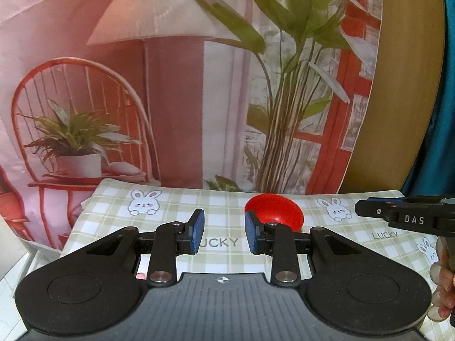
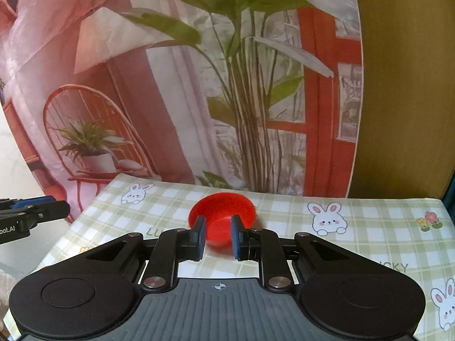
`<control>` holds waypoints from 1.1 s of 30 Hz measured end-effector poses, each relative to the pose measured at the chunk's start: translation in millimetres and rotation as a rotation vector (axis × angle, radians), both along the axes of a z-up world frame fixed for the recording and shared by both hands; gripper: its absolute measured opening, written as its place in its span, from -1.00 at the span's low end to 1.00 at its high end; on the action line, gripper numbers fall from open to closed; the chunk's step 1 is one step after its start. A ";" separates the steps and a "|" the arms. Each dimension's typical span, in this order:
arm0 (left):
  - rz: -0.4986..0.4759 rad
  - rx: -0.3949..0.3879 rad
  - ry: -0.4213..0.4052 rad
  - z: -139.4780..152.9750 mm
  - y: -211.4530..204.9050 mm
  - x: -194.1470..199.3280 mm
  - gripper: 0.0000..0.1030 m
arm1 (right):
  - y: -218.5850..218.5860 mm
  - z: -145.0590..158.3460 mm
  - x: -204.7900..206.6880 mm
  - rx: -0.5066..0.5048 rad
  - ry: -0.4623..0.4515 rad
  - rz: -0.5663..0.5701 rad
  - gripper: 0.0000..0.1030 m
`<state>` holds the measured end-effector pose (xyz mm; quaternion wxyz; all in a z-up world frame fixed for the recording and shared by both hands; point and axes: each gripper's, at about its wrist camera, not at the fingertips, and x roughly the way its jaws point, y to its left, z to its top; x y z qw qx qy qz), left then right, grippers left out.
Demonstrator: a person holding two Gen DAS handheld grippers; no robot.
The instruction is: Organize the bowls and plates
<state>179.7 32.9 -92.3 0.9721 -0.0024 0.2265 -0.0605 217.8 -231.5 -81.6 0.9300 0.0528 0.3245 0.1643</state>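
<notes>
A red bowl [image 1: 277,209] stands upright on the checked tablecloth near the table's far edge, and the right wrist view shows it from above [image 2: 224,209]. My left gripper [image 1: 224,231] hovers over the cloth short of the bowl. Its blue pads are apart with nothing between them, and the right finger covers the bowl's left edge. My right gripper [image 2: 218,237] is also short of the bowl, its pads a narrow gap apart and holding nothing; the bowl's base shows through the gap. Each gripper appears at the edge of the other's view: right gripper [image 1: 359,207], left gripper [image 2: 65,209].
The table [image 2: 369,244] wears a green-checked cloth with rabbits and "LUCKY" print. A printed backdrop [image 1: 170,99] of a lamp, chair and plants hangs right behind it. A wooden panel [image 2: 403,99] stands at the right. A person's fingers [image 1: 443,284] grip the right tool.
</notes>
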 end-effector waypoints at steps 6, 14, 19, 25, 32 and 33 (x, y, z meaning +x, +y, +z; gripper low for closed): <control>-0.023 -0.021 0.017 -10.2 -10.1 26.7 -0.36 | -8.7 -18.0 21.9 0.000 0.020 -0.012 -0.65; -0.060 -0.051 0.064 -35.6 -23.4 71.2 -0.27 | -16.8 -51.1 59.1 0.002 0.076 -0.036 -0.64; -0.094 -0.059 0.101 -55.6 -32.8 101.5 -0.15 | -15.4 -71.4 81.4 0.005 0.102 -0.031 -0.64; -0.083 -0.067 0.164 -79.9 -38.0 135.7 -0.15 | -10.0 -98.1 109.9 0.024 0.126 -0.013 -0.64; -0.073 -0.080 0.222 -100.4 -41.2 163.8 -0.16 | -4.4 -118.5 135.3 0.037 0.167 -0.018 -0.63; -0.070 -0.084 0.232 -103.3 -41.6 167.0 -0.16 | -3.9 -120.8 137.7 0.041 0.172 -0.020 -0.63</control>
